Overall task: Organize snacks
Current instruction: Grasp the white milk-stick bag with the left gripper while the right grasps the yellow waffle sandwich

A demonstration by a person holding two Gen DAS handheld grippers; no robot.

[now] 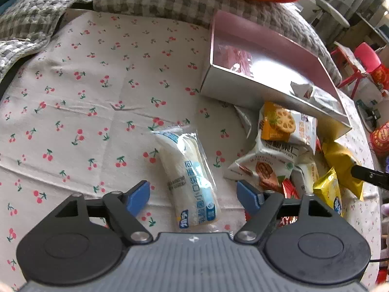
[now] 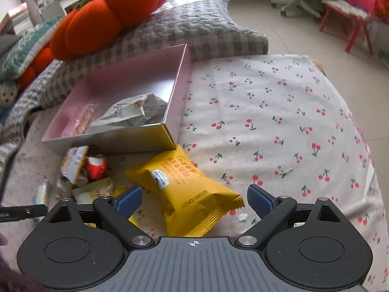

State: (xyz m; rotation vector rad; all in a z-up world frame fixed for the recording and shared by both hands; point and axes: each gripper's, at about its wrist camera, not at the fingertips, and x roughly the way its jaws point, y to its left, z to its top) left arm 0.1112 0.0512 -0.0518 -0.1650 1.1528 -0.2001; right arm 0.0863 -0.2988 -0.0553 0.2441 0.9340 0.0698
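While both grippers hang over a cherry-print cloth (image 2: 279, 121), neither has hold of anything: the left gripper (image 1: 193, 194) stands released, its blue pads (image 1: 137, 197) spread to either side of a white-and-blue snack packet (image 1: 189, 177) that lies flat on the cloth, clear of both pads; the right gripper (image 2: 194, 200) is likewise released, its jaws straddling a yellow snack bag (image 2: 187, 192) without pressing it. Just beyond the yellow bag, touching its far corner, sits the open pink box (image 2: 170, 92), which appears to be the collection point. Inside it lie a crumpled white wrapper (image 2: 136, 114) and a pink packet (image 2: 81, 119) against the left wall. Beside the box's near wall, a loose heap of snacks (image 1: 279, 150) waits on the cloth: a white pouch printed with lotus-root slices, another with biscuits, red wrappers and more yellow bags. Grey checked cushions (image 2: 194, 24) and an orange plush (image 2: 109, 12) back the scene. Judging by this split, the sorting looks to be in its early part, with two items boxed and most of the pile, plus the two packets under the grippers, yet to go in. Each gripper seems lined up for its next pick.
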